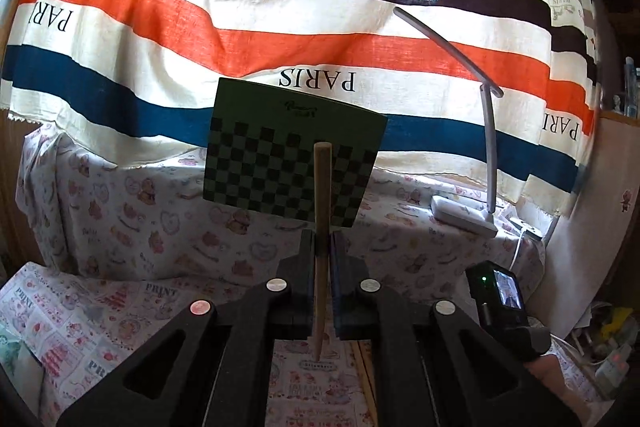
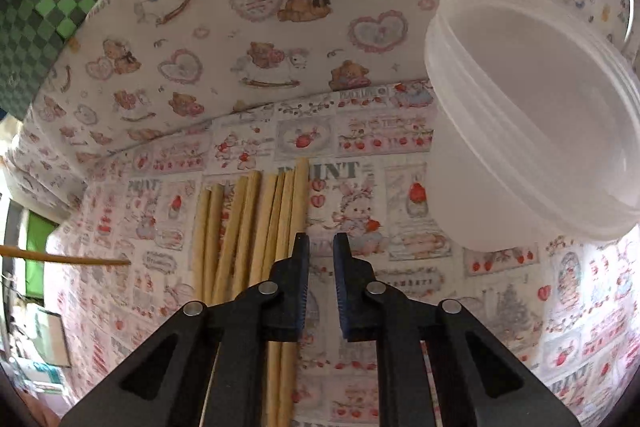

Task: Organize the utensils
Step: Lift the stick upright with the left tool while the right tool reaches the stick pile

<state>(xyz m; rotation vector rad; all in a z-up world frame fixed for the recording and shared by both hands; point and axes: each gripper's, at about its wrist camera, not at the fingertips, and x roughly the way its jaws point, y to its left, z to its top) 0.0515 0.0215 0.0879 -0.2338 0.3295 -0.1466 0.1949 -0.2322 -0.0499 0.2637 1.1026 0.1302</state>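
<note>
Left wrist: left claw (image 1: pixel 321 243) clamps upright chopstick (image 1: pixel 321 195) | Right wrist: right claw (image 2: pixel 321 245) nearly closed, empty; chopstick bundle (image 2: pixel 256 223), tub (image 2: pixel 532 115).

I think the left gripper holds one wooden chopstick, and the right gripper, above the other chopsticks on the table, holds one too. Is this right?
Not quite. The left gripper does hold a chopstick, but the right gripper holds nothing: the right wrist view shows an empty gap between its jaws, with the other chopsticks lying on the table beneath it.
</note>
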